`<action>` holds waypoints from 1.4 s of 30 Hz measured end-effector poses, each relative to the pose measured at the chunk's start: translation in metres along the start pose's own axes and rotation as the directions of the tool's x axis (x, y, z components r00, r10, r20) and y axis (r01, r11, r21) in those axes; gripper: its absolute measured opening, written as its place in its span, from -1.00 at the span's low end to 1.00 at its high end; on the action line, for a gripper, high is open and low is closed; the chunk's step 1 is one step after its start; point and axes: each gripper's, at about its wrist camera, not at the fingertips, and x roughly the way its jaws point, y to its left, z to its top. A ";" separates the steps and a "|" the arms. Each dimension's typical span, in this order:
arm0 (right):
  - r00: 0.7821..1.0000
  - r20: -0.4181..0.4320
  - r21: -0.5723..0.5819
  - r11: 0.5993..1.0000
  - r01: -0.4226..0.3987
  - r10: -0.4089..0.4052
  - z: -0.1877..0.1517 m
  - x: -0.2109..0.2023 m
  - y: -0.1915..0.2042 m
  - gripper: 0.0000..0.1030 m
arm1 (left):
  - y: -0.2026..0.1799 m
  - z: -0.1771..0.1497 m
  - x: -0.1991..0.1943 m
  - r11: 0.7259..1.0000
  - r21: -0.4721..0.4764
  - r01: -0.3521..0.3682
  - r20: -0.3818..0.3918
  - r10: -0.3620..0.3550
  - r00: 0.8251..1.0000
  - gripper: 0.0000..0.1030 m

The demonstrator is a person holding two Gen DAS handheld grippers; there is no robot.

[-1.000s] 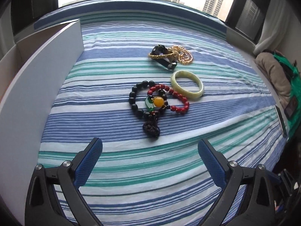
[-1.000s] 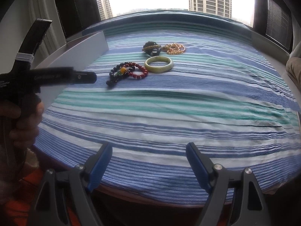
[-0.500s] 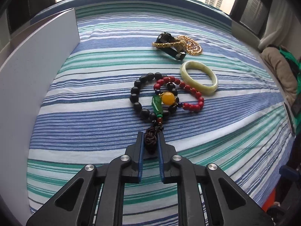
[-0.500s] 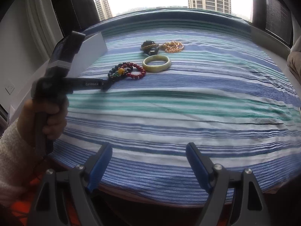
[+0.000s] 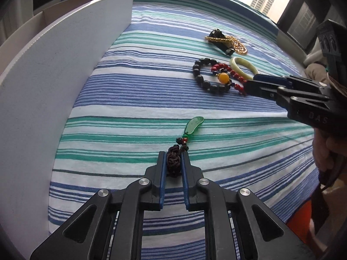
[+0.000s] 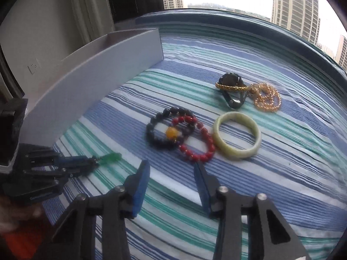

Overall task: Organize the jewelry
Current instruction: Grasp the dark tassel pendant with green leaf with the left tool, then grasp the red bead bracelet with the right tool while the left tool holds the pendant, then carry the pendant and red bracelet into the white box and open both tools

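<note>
Left tongs (image 5: 173,162), clamped on the green pendant's (image 5: 193,125) dark knot, have dragged it clear of the bead bracelets (image 6: 173,130). Right tongs (image 6: 171,173), just narrowed yet empty, now reach the red beads. Only the right view shows the grey box's (image 6: 108,69) interior.

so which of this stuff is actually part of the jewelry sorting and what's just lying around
Part of the job:
- green pendant, its knotted cord clamped in the left tongs
- black bead bracelet
- red bead bracelet
- pale jade bangle
- gold chain
- dark watch
- white box
- right tongs

Just there:
- striped cloth
- wall socket
</note>
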 end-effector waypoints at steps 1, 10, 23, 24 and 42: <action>1.000 -0.001 -0.019 1.000 -0.006 0.006 0.008 0.008 0.002 -0.22 | 0.000 0.000 0.000 1.000 -0.002 0.002 0.001 -0.002 1.000 -0.77; 0.995 -0.087 -0.127 0.991 0.040 -0.051 0.033 0.063 0.012 -0.60 | 0.000 -0.002 -0.001 1.000 0.004 0.005 0.007 -0.005 1.000 -0.76; 0.996 0.006 0.138 0.986 -0.092 0.092 0.038 -0.004 -0.022 -0.67 | -0.003 0.008 -0.050 0.998 -0.035 0.051 0.070 -0.048 0.996 -0.78; 0.993 0.022 0.173 0.978 -0.117 0.115 0.036 -0.014 -0.026 -0.67 | -0.004 0.010 -0.057 0.998 -0.038 0.056 0.079 -0.052 0.995 -0.78; 0.952 0.091 0.085 0.950 -0.301 0.294 0.071 -0.101 0.055 -0.67 | 0.080 -0.004 -0.192 0.977 -0.211 -0.025 0.213 0.071 0.974 -0.78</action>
